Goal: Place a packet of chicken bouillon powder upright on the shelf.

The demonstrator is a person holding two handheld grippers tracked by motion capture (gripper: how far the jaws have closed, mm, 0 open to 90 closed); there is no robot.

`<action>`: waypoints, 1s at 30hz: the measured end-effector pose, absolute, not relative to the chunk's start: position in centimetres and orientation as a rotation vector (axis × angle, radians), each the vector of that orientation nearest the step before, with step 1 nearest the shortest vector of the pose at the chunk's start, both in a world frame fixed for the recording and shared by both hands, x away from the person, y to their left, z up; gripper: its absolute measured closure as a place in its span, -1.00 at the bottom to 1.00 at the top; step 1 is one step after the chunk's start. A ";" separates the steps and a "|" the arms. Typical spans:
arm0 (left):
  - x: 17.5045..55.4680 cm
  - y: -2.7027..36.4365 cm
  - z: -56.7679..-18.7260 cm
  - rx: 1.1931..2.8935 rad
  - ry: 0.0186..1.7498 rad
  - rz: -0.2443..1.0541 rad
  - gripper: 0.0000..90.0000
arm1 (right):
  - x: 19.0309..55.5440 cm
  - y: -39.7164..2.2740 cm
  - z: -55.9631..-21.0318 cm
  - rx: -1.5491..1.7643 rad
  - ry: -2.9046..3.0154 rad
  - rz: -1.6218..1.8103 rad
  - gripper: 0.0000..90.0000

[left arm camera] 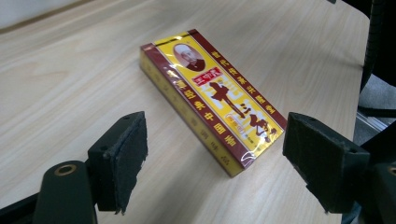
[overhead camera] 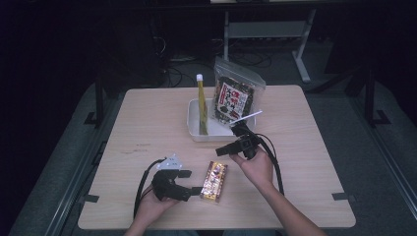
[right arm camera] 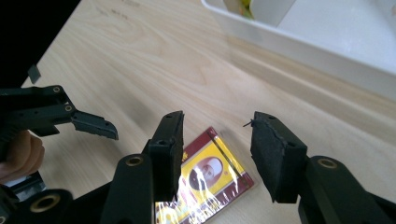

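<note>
A flat yellow and dark-red box [overhead camera: 214, 182] wrapped in clear film lies on the wooden table [overhead camera: 147, 123] near its front edge. My left gripper [overhead camera: 193, 182] is at the box's left side, open, its pads wide apart and touching nothing. In the left gripper view the box [left arm camera: 215, 100] lies just ahead of that gripper [left arm camera: 217, 126], between the lines of its two jaws. My right gripper [overhead camera: 228, 142] hovers open above the box's far end. In the right gripper view the box [right arm camera: 210, 179] shows below this gripper [right arm camera: 217, 126], and the left gripper [right arm camera: 93, 123] reaches in from the left.
A white tray [overhead camera: 194, 132] stands behind the box at the table's middle, holding a tall yellow tube [overhead camera: 202, 105] and a dark snack bag [overhead camera: 235, 96] that leans on its right side. The tray's wall [right arm camera: 303, 46] is close ahead of the right gripper.
</note>
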State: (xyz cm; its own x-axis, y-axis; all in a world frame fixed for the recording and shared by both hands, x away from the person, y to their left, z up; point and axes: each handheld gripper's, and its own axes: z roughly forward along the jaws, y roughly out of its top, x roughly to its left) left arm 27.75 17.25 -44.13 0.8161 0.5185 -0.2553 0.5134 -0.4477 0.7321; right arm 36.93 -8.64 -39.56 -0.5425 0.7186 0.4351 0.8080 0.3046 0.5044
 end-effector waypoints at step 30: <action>27.7 14.1 -46.2 2.204 0.752 -0.065 -0.55 | 36.3 -8.8 -43.9 -1.369 -2.460 -0.899 0.17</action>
State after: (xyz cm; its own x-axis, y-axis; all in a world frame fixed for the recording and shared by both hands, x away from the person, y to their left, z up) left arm 27.71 14.12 -46.16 0.8228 0.4953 -0.2786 0.5356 -0.5120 0.6715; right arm 36.34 -8.79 -43.87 -0.5573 0.7083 0.4332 0.8208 0.3913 0.4161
